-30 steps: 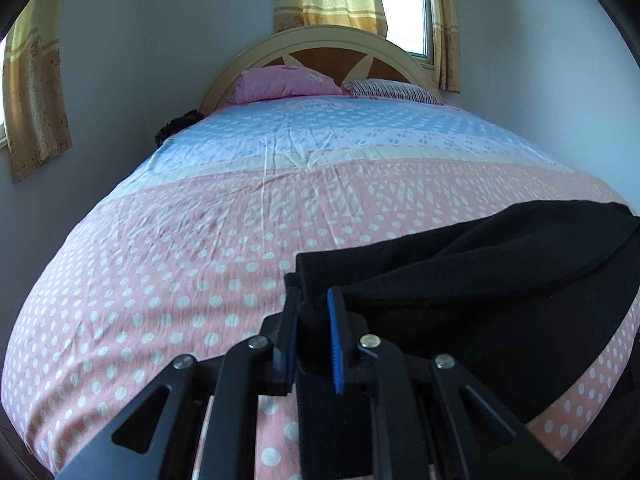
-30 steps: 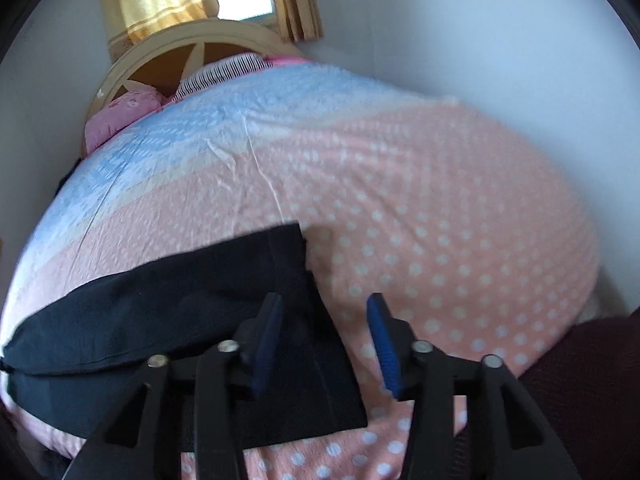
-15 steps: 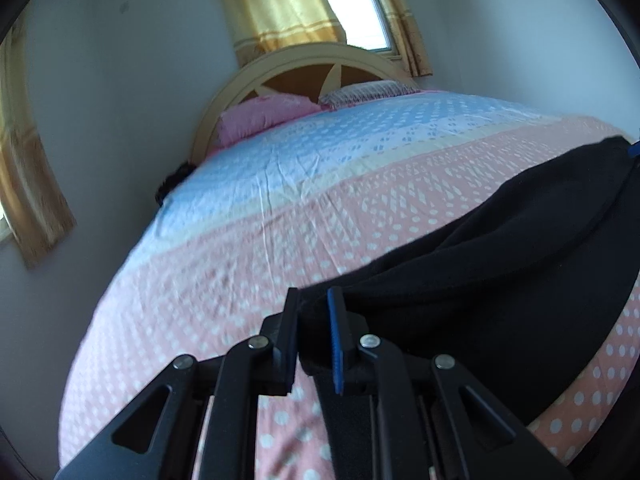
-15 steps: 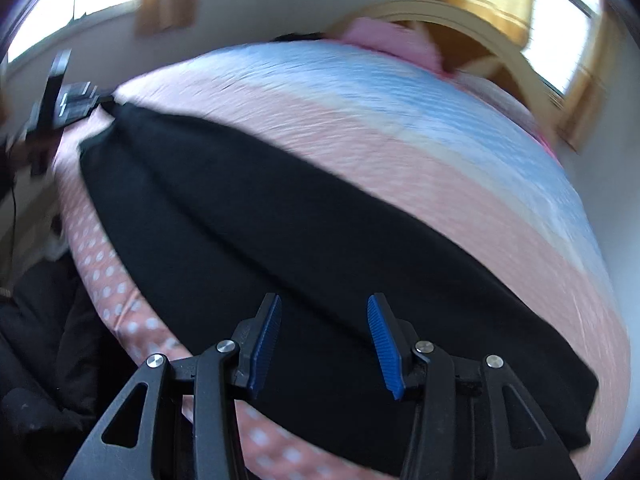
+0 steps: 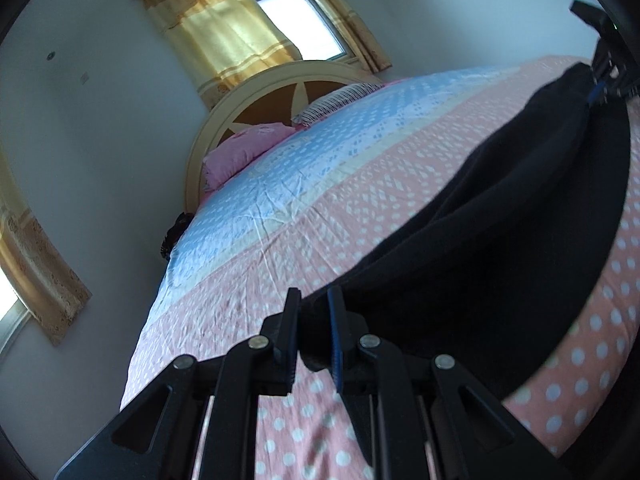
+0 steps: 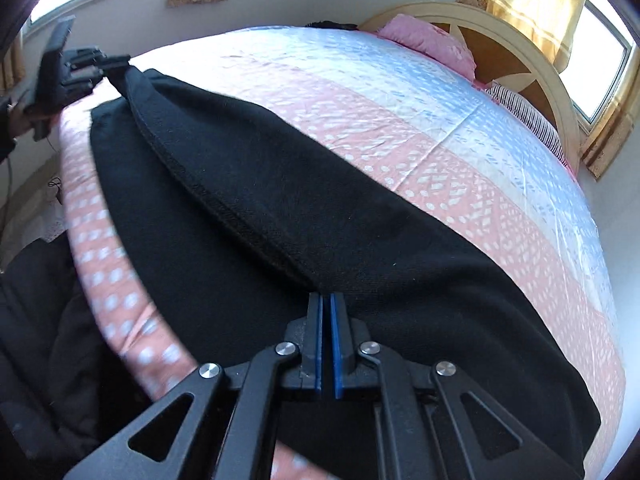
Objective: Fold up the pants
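Pants, black, lie across the polka-dot bed. Far left in the right wrist view, the left hand-held gripper pinches one end; bottom centre, the right hand-held gripper pinches a raised fold.

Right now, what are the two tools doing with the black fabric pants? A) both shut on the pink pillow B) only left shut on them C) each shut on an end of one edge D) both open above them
C: the left tool and the right tool each pinch the black fabric pants, with a hemmed edge stretched between them over the pink dotted bedsheet.
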Tool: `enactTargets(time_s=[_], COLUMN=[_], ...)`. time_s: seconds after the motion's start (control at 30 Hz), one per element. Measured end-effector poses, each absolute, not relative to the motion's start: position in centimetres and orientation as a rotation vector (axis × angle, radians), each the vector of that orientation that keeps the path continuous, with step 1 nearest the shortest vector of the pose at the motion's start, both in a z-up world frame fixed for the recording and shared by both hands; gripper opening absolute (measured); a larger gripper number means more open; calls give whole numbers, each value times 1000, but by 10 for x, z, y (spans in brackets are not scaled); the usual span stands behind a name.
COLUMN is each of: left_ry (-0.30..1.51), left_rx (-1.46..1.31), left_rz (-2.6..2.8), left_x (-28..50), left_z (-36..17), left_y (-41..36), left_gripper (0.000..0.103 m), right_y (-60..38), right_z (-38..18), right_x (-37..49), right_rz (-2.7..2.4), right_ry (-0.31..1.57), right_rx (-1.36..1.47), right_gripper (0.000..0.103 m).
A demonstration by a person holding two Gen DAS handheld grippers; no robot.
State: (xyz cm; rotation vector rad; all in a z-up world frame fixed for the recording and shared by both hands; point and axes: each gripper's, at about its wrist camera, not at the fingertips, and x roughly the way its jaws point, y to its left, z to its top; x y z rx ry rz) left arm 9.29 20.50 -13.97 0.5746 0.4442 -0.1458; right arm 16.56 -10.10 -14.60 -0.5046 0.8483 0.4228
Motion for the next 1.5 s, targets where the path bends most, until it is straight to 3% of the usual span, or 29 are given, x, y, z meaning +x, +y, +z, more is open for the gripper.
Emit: enactTargets(time_s=[0.33,0.57,0.77,1.1,1.27,1.4,1.47,1.5], left_ry=[458,457,484,461,487,494,494,497], left_rx=[560,545,536,508,504,492,519,528], left_rz=[-161,-166,-163,-184,-198,-182,-168,-166], left_x=[59,53,53,41,39,41,40,39], left_z=[-150,-146,-161,-150,-159,-162,-162,-161], left_y=[207,210,211,210,211,214,214,215], left_gripper=[15,15,15,15,15,22,36,38], right_y=[-98,-101,-100,-114,-116,-119,-121,-121], right_z=[-163,-140,-167,-146,-166,-166,-166,-167], right_x=[147,135,142,133,139,142,141,139], right_rz=[432,479,464,505,498,518,530,533], right_ry=[885,862,917,889,943,947,950,953], right_rx=[-521,-466,-482,-410,-417,-369,-374,-382], right_gripper=[3,3,3,3,3,6,10,15])
